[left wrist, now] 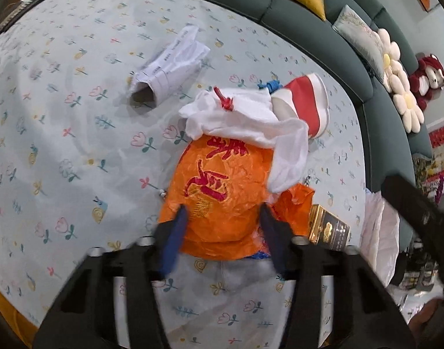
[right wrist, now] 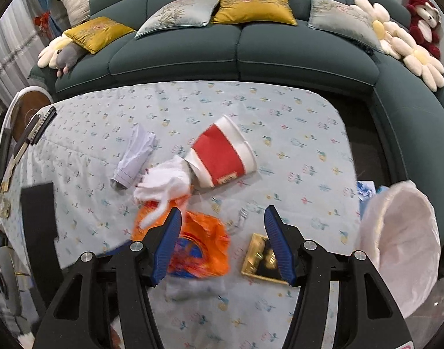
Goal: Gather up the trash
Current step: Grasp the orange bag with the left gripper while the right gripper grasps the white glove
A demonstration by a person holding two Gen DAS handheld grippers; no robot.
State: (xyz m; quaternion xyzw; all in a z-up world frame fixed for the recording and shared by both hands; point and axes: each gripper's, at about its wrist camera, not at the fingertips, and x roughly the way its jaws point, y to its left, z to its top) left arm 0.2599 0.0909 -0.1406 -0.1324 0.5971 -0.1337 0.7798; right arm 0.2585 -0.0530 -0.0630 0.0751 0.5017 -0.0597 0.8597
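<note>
One orange bag, one red cup, one gold box.

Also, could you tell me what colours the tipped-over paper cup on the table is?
The paper cup is white with a broad red band, clearest in the right wrist view.

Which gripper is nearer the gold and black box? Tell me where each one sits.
Right. The right gripper hovers open with one finger over the gold and black box. The left gripper is beside the box, its fingers around the orange plastic bag.
</note>
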